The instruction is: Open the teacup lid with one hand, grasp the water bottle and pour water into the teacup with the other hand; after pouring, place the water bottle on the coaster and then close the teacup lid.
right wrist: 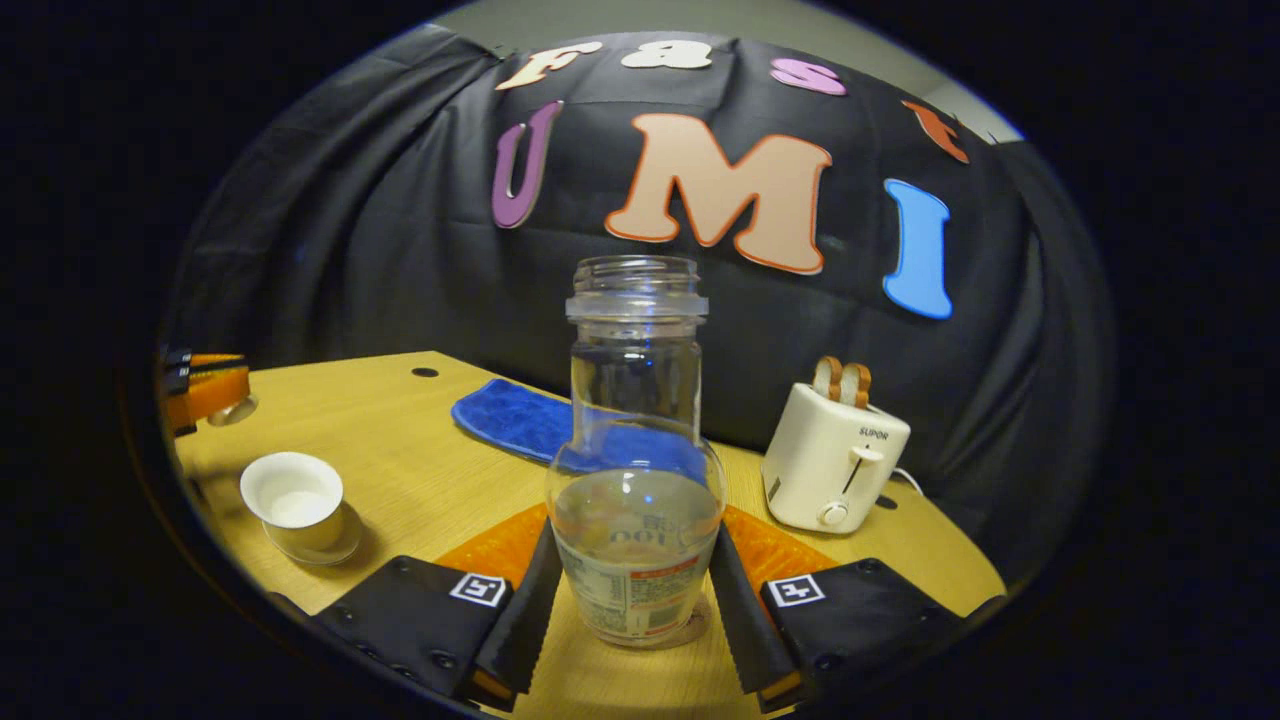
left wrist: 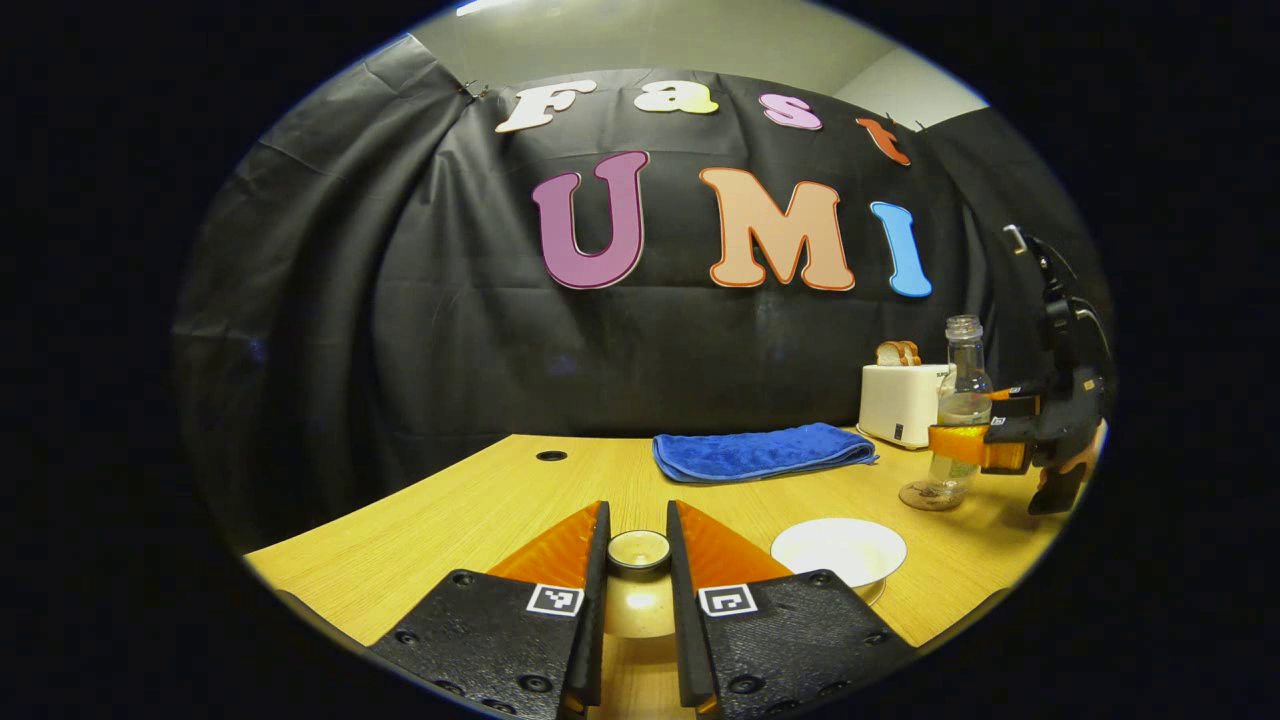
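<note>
The surface [right wrist: 400, 450] looks like smooth, pale wood with fine lines. The water bottle [right wrist: 636, 480] is clear, shiny plastic or glass. At ten o'clock from it lies a fuzzy blue cloth [right wrist: 505, 415]. The teacup [right wrist: 293, 497] is glossy white, and the toaster [right wrist: 832, 462] is smooth cream plastic.

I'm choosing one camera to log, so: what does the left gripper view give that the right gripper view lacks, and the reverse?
Left gripper view: the teacup lid close up, pinched between the fingers of the left gripper, and a coaster at the bottle's base. Right gripper view: the water level inside the water bottle, clamped by the right gripper. Both: the open teacup, toaster, blue cloth and table.
</note>
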A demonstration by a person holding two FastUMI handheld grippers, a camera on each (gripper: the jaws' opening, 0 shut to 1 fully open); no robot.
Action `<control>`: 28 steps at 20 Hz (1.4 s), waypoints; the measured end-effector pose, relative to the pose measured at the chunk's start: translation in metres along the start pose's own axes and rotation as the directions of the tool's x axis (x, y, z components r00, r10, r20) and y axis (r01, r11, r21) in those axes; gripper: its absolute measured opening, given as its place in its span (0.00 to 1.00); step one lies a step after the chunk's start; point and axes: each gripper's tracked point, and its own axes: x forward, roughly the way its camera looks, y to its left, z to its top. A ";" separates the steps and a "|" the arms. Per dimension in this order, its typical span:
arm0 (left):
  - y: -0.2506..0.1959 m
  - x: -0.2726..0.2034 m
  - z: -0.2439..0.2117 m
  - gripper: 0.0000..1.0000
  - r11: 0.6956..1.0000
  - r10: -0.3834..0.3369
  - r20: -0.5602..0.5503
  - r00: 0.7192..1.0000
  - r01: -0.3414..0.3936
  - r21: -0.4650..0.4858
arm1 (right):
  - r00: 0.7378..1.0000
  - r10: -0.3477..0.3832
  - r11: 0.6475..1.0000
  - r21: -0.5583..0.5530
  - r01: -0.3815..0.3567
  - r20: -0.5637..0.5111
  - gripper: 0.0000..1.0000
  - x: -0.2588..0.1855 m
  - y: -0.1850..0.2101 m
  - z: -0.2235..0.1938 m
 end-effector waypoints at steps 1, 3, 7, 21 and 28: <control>0.000 0.001 0.000 0.27 1.000 0.000 0.000 1.000 0.000 0.000 | 1.000 -0.004 0.999 0.038 0.004 -0.011 0.78 0.004 -0.006 -0.004; -0.001 0.001 0.000 0.27 1.000 0.001 0.000 1.000 -0.001 -0.001 | 1.000 -0.012 0.998 0.060 0.013 -0.023 0.79 0.010 -0.014 -0.012; -0.002 0.002 0.001 0.27 1.000 -0.001 0.001 1.000 0.001 -0.001 | 0.999 0.004 0.993 0.117 0.001 -0.047 0.80 0.017 -0.015 -0.022; -0.002 0.002 0.000 0.27 1.000 -0.002 0.002 1.000 0.002 0.000 | 0.999 -0.007 0.992 0.127 0.012 -0.045 0.89 0.023 -0.021 -0.031; -0.014 0.009 0.000 0.27 0.999 -0.036 0.001 0.999 0.036 -0.002 | 1.000 -0.013 0.993 0.117 0.015 -0.019 0.89 0.000 -0.025 -0.032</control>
